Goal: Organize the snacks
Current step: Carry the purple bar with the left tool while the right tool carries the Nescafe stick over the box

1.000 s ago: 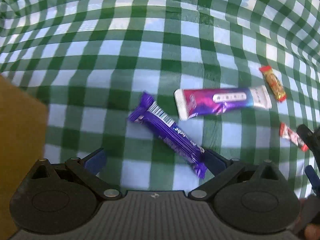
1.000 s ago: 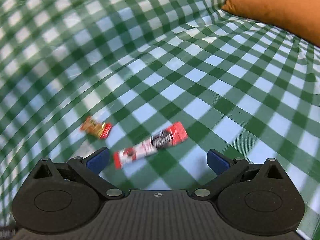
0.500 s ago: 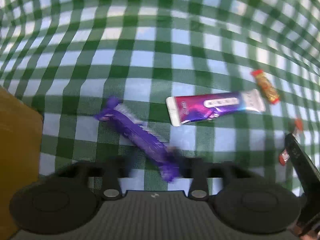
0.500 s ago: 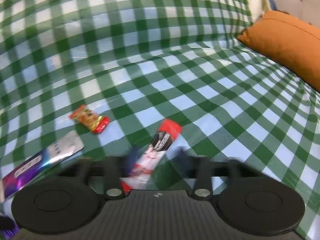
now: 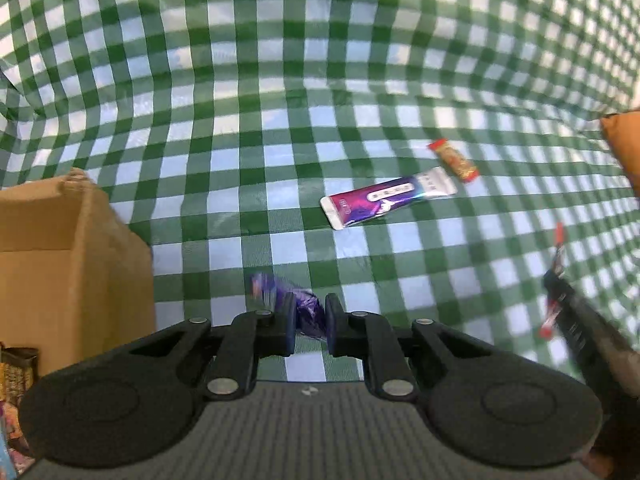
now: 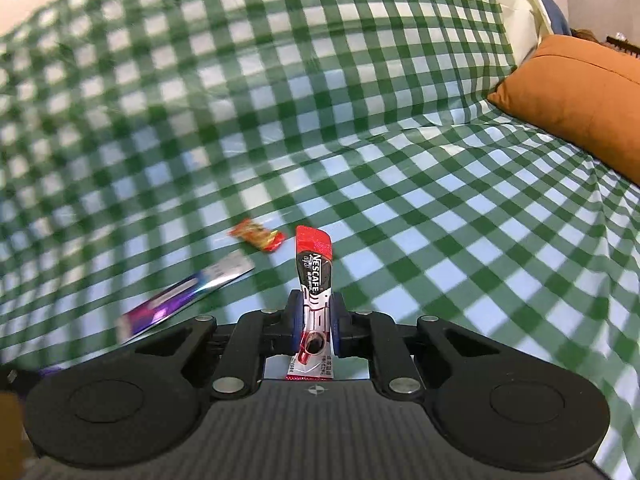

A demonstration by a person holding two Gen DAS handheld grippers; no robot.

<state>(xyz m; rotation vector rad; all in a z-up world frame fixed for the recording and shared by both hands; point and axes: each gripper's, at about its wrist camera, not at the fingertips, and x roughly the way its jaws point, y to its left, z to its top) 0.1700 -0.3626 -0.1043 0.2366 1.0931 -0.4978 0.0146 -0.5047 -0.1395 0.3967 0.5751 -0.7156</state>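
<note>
Both pairs of fingers are clenched on wrappers. Left gripper (image 5: 310, 330) pinches a purple chocolate bar (image 5: 308, 314), whose blurred end sticks out toward 11 o'clock above the checked cloth (image 5: 280, 80). Right gripper (image 6: 316, 328) clamps a red coffee stick (image 6: 314, 276) that stands nearly upright, its red tip toward 12 o'clock.

In the left wrist view, a cardboard box (image 5: 76, 264) stands at 9 o'clock, just beside the gripper. A purple-and-white snack packet (image 5: 386, 196) lies on the cloth at 1 o'clock, and a small red-and-orange candy (image 5: 454, 159) lies just past its far end. At 3 o'clock an orange cushion (image 5: 624, 148) shows at the frame edge.

In the right wrist view the same packet lies at 10 o'clock, the candy at 11 o'clock near the stick's tip, the cushion at 2 o'clock.
</note>
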